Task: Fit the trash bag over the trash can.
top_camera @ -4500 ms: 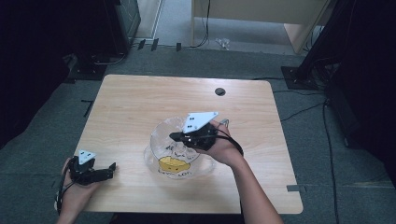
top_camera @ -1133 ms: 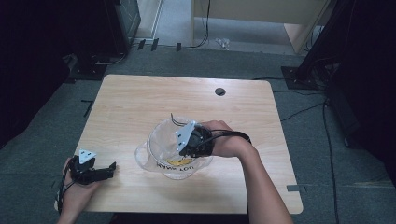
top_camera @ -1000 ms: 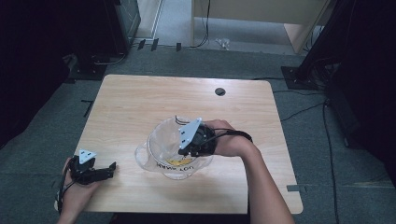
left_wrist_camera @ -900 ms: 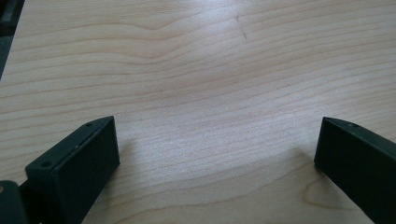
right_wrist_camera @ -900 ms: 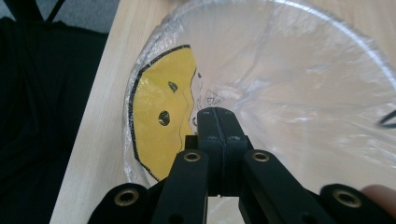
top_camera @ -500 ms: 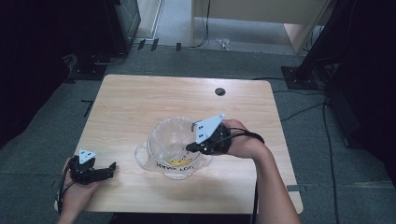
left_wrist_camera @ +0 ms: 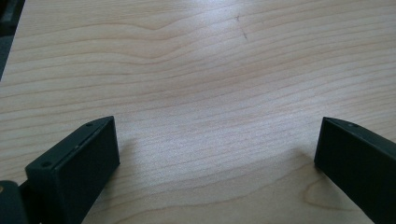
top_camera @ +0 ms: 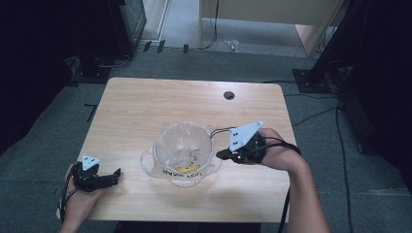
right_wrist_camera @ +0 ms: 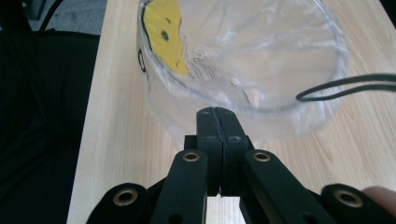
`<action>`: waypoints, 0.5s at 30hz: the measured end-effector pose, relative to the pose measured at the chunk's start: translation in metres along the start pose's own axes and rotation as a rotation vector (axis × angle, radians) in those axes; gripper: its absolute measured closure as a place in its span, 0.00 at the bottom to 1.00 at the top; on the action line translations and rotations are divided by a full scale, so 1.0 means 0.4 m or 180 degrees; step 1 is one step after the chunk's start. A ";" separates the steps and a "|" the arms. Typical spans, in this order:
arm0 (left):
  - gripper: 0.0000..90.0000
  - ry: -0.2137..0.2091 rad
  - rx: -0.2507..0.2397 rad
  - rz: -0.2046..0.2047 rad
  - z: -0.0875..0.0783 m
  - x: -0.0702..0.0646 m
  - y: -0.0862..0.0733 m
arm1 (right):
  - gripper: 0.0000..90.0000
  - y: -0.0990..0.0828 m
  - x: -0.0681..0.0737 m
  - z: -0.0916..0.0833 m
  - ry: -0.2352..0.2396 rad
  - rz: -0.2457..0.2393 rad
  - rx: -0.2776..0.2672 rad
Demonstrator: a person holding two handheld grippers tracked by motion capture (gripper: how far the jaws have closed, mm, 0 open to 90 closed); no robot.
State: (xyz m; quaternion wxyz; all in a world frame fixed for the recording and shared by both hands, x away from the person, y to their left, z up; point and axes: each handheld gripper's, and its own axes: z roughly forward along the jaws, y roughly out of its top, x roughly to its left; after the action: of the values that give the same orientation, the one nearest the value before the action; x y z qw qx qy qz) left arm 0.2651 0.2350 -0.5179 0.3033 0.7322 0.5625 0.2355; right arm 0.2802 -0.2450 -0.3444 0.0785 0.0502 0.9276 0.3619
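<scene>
A clear plastic bowl [top_camera: 183,151] sits on a light wooden bench [top_camera: 145,104], near the middle and a little toward the person's edge. It is round and deep, with a rolled rim and a small flat handle tab on each side. The walls are see-through and crinkled with glare, so the wood grain shows through them. A yellow label with black print lies at the bottom of the bowl, and black lettering runs along the outer wall nearest the person. Whether anything else is inside cannot be told through the glare.

In the right gripper view the bowl [right_wrist_camera: 243,60] stands just beyond the tool tips, its yellow label at the upper left and a black cable looping in from the right.

The right tool [top_camera: 222,154] is held in the person's right hand just beside the bowl's right handle tab, pointing toward it. Its two black jaws are pressed flat together with nothing between them, and a grey three-cornered plate stands on top.

The left tool [top_camera: 115,173] rests in the person's left hand at the near left corner of the bench, well apart from the bowl. Its jaws stand wide apart over bare wood, holding nothing.

A small dark round hole [top_camera: 229,95] marks the far side of the bench.
</scene>
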 end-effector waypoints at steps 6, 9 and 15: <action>0.00 0.0007 -0.0003 -0.0010 0.000 -0.001 0.000 | 1.00 -0.059 0.012 -0.033 -0.0096 0.0163 -0.0148; 0.00 0.0008 -0.0001 -0.0006 0.000 -0.001 0.000 | 1.00 -0.090 0.019 -0.044 -0.0161 0.0264 -0.0245; 0.00 0.0012 -0.0002 -0.0009 0.001 -0.001 0.000 | 0.90 -0.155 0.026 -0.042 -0.0454 0.0546 -0.0457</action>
State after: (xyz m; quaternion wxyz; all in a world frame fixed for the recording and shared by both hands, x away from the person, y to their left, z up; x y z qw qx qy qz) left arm 0.2652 0.2345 -0.5180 0.3028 0.7308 0.5641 0.2367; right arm 0.2647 -0.3001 -0.3757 0.1164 0.1492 0.8837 0.4282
